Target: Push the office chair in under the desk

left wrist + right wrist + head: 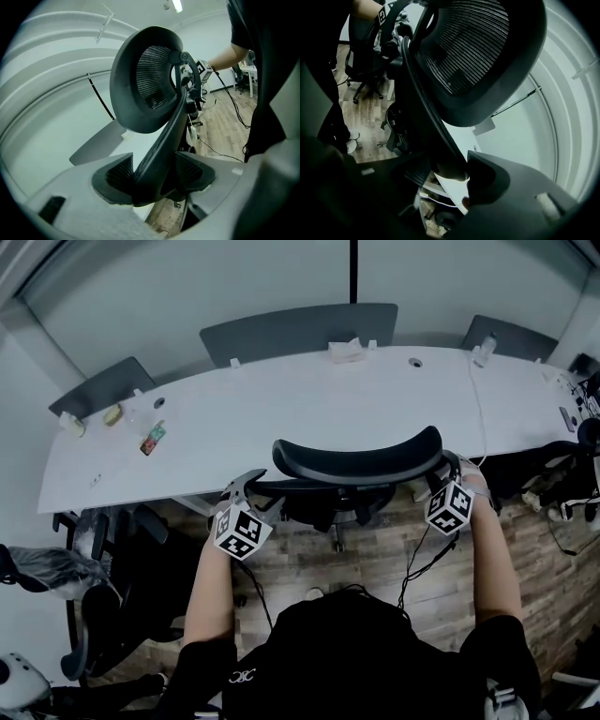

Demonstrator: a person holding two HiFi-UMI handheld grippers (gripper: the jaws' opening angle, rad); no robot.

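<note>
Plainly black office chair (356, 461), curved mesh back, at white desk (281, 409).

The office chair (356, 460) is black throughout. Its backrest panel is a fine woven mesh and its frame is plain matt black. The desk (281, 418) has a plain white top. The floor (525, 549) on the near side of the desk shows a wood-plank pattern in mixed brown and grey. The chairs (298, 332) on the far side of the desk have dark grey backs. The left gripper (248, 488) and right gripper (448, 470) have grey bodies and black, finely ribbed pads; each marker cube is white with black square codes. The person's shirt (356, 652) is black. The cables (417, 568) over the floor are black. The packet (152, 438) at the desk's left end is green and red.
</note>
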